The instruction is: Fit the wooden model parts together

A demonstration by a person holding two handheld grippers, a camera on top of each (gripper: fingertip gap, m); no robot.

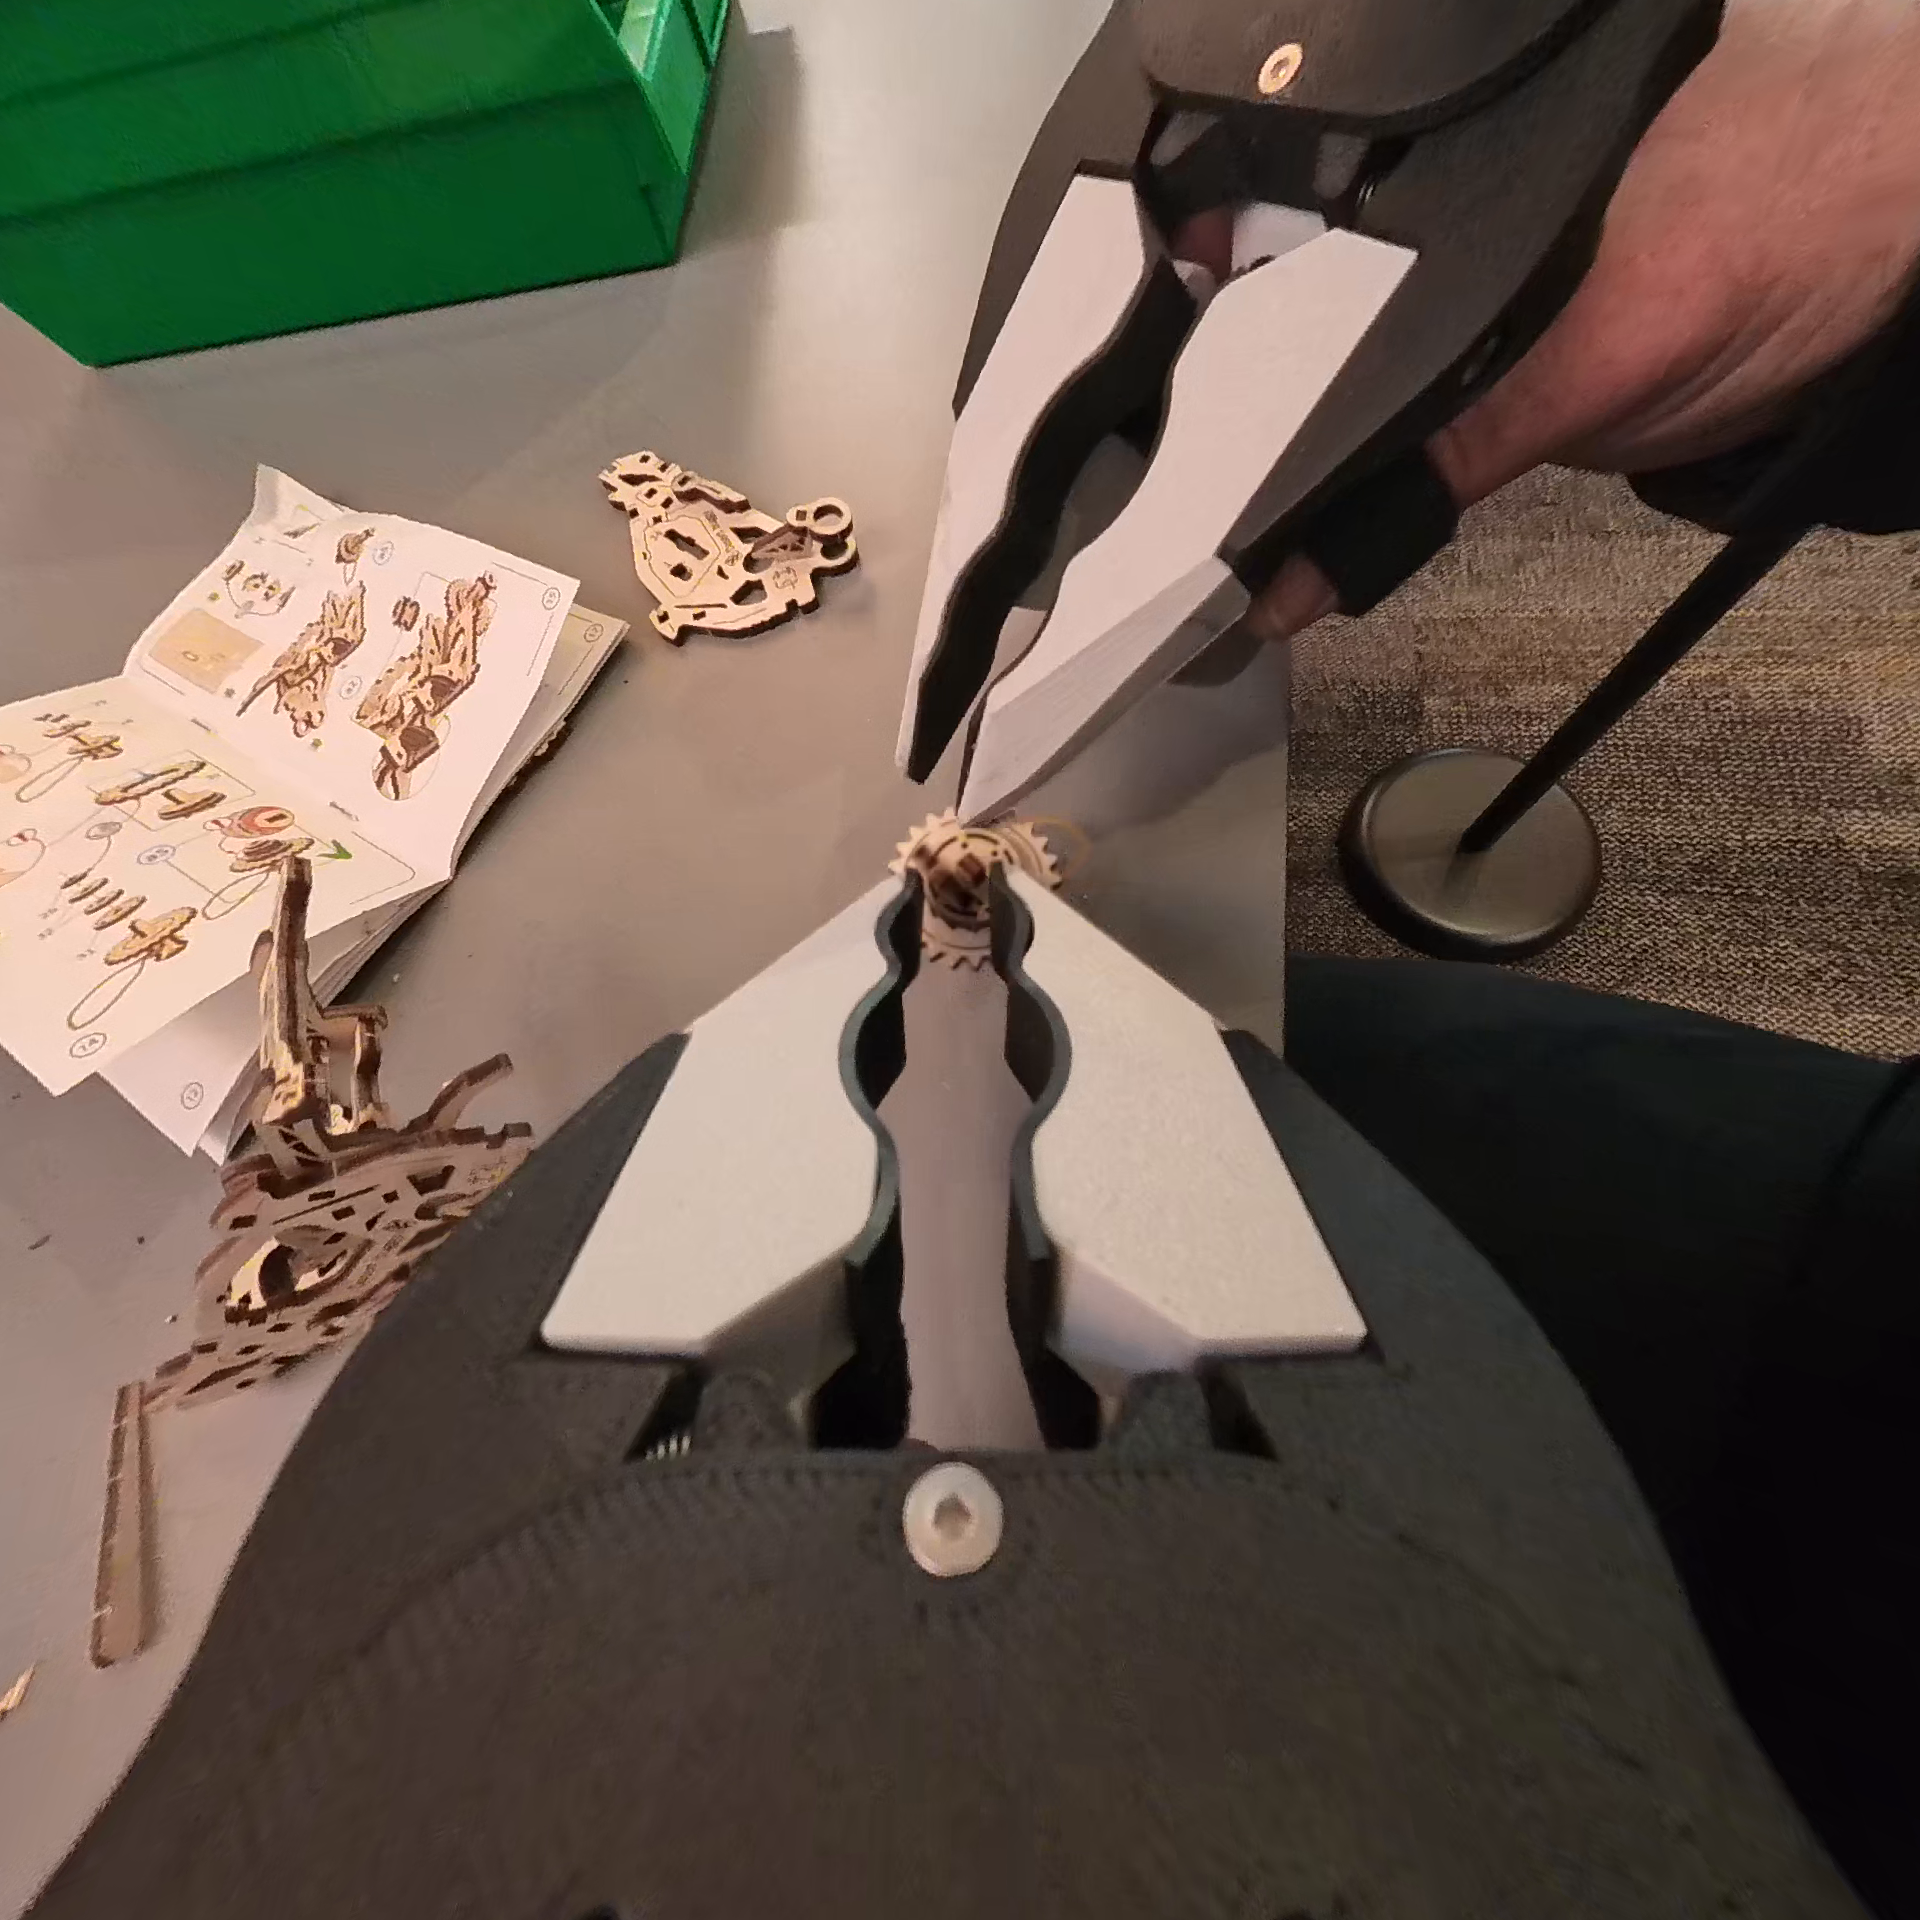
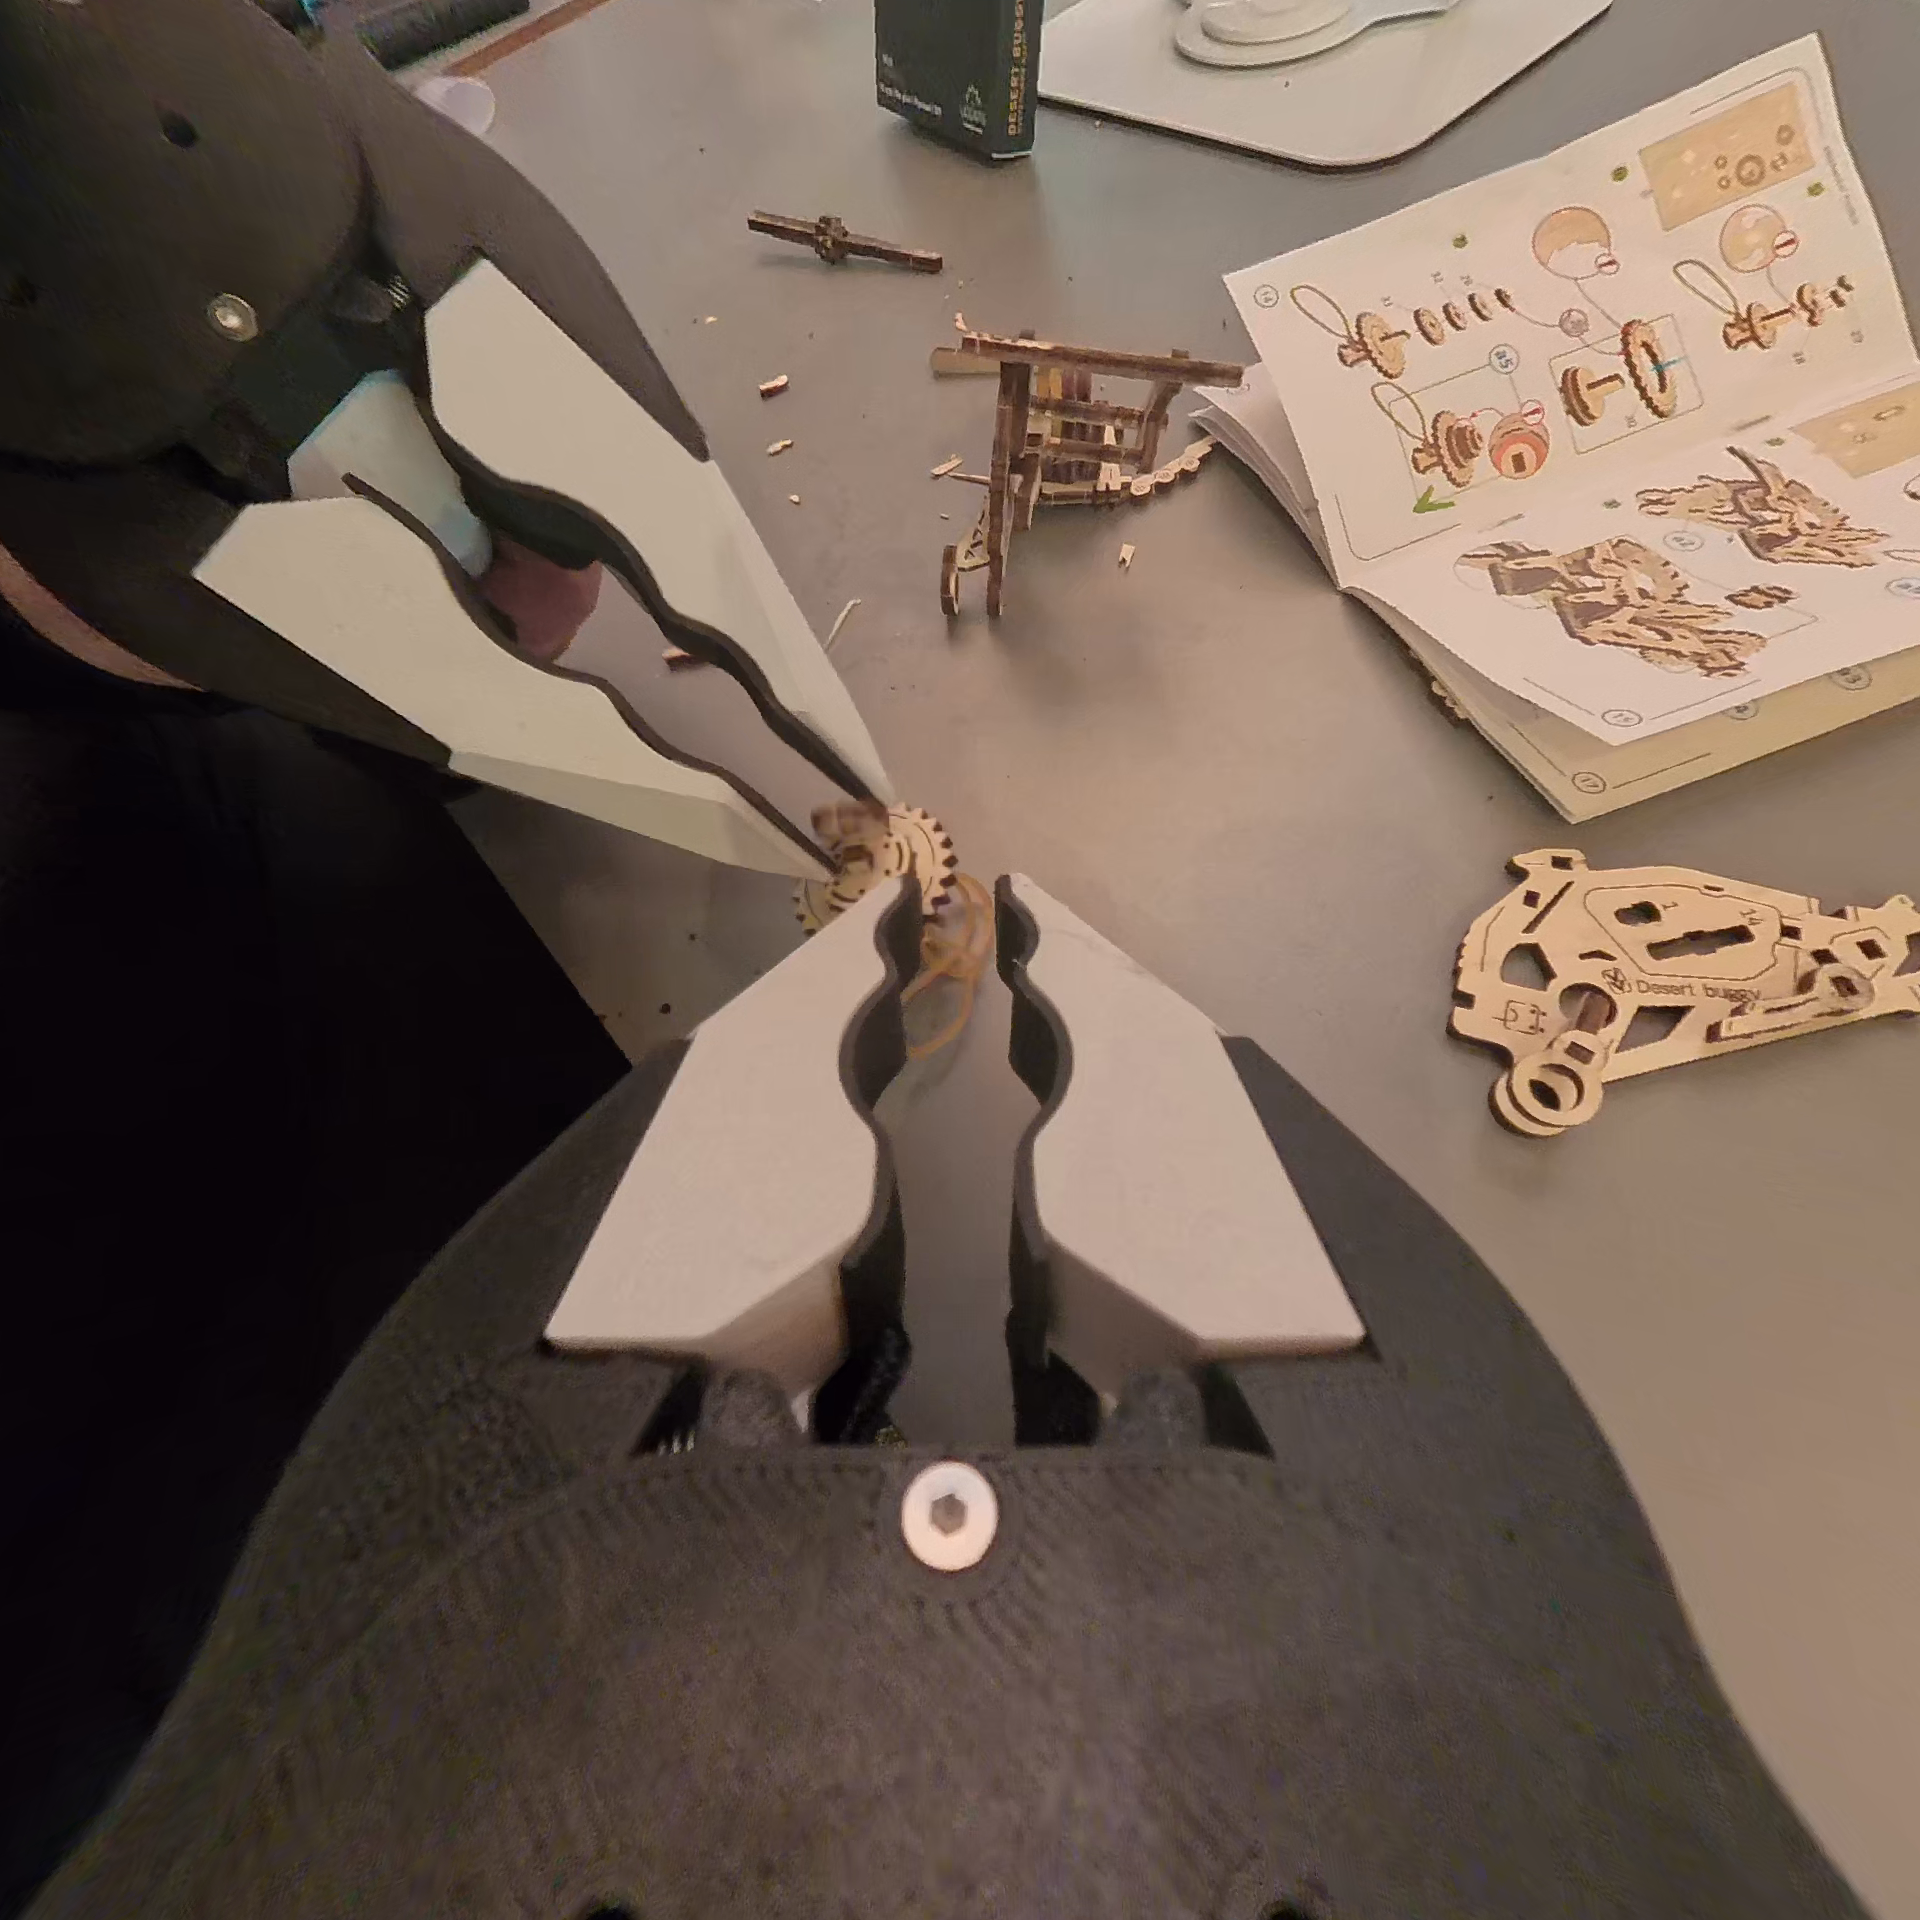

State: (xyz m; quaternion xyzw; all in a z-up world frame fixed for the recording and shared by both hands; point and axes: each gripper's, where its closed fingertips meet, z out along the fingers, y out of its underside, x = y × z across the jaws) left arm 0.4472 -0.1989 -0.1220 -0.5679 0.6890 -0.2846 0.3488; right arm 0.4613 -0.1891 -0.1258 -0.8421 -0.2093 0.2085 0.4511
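Note:
My left gripper [image 1: 958,883] is shut on a small wooden gear assembly [image 1: 940,854], held at the fingertips above the grey table [image 1: 665,790]. In the right wrist view it comes in from the upper left [image 2: 857,831] with the gears [image 2: 902,847] at its tips. My right gripper [image 2: 958,888] is slightly open and grips nothing. Its tips sit right beside the gears, and a tan rubber band [image 2: 951,966] hangs from the assembly between its fingers. In the left wrist view the right gripper [image 1: 945,779] points down at the gears from above.
An open instruction booklet [image 2: 1610,468], a flat wooden side panel [image 2: 1683,977] and a partly built wooden model [image 2: 1060,436] lie on the table. A wooden axle [image 2: 842,241] and a dark box [image 2: 956,73] are farther back. A green box [image 1: 343,156] stands far left. The grippers are tip to tip, or close to it.

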